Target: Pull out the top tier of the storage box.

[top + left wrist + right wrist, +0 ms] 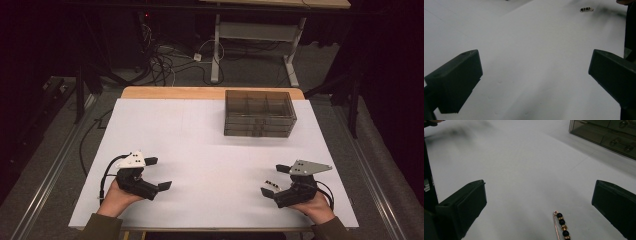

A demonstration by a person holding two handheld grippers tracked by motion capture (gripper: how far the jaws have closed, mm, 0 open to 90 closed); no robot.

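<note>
— Start on the left: what is the left tool [159, 173] doing?

— Nothing much. It rests low over the white table [200, 135] at the near left, jaws spread wide with bare surface between them. From its own camera you can just make out the pin far off, toward the other hand.

— And the thing they're after?

— A slim gold safety pin strung with black and gold beads [561, 225]. It lies flat on the table at the near right, between the jaws of the right tool [274, 179], close in to the tool's body. That tool's jaws also stand fully apart, clamped on nothing.

— So how would you pick it up well?

— I'd say the pin is thin and lies flush, so the right tool should come down until its tips nearly brush the table, then close slowly across the beaded stretch, which gives more to bite on than the bare wire. Closing too fast could flick it away, I reckon.

— It sits a bit off-centre, doesn't it?

— In the right gripper view, yes, nearer one jaw. I'd shift the tool sideways first so both pads meet it together.

— And then?

— Further right and back stands the smoky transparent plastic drawer box [259, 114], well apart from the pin. Its drawers look closed, so my guess is the left tool has to pull one open.
</note>
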